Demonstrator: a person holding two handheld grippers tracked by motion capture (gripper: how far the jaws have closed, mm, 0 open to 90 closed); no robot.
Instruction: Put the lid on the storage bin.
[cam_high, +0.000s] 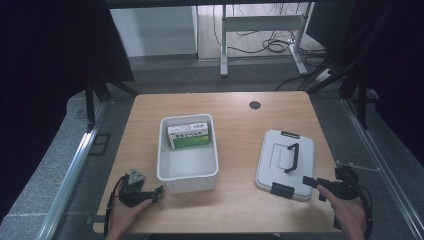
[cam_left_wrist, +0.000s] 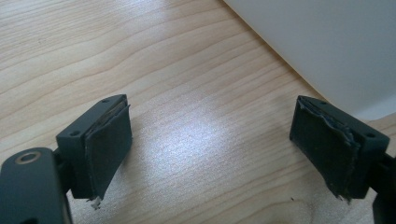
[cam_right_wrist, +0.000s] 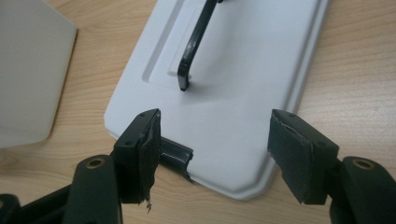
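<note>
Both grippers wide, nothing held. My right gripper sits at the near corner of the grey lid, lying flat on the table. Left gripper rests just beside the white bin.

A light wooden table carries an open white bin near its middle and a grey lid to the right.

Open tongs over grey lid, black handle
</note>
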